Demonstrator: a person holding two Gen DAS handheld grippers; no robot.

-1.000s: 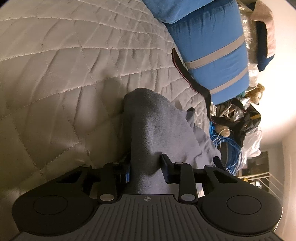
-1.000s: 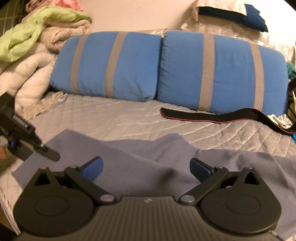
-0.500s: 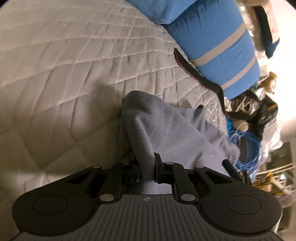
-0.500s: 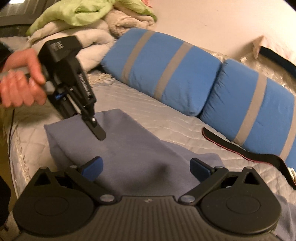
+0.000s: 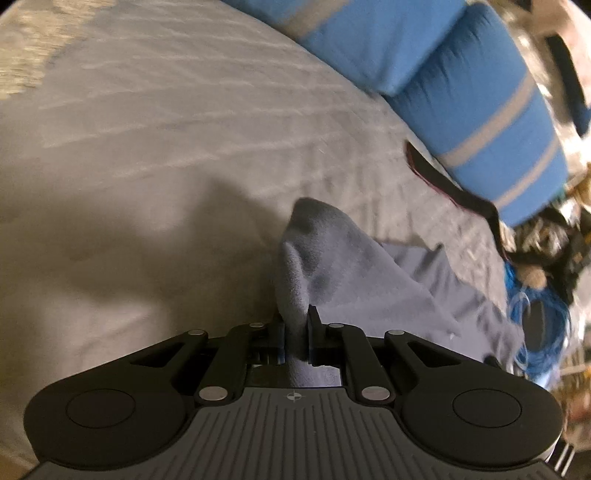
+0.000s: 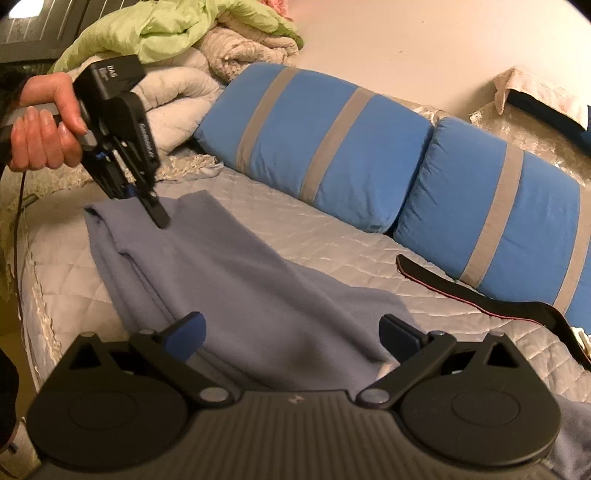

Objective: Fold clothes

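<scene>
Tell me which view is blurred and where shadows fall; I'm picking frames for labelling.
Left wrist view: motion-smeared quilt, broad shadow left of the pinched grey-blue cloth. Right wrist view: sharp, warm light, fisheye-bent blue pillows.

Two blue striped pillows [image 6: 388,155] against the wall; black strap [image 6: 480,299] on the quilted bedspread [image 5: 184,129]; green blanket [image 6: 155,33] heaped behind.

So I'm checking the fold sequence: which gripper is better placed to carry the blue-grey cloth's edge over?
Left. The left gripper has just closed on a pinched ridge of the blue-grey cloth, lifting it off the quilted bed. The right gripper is open, holding nothing.
</scene>
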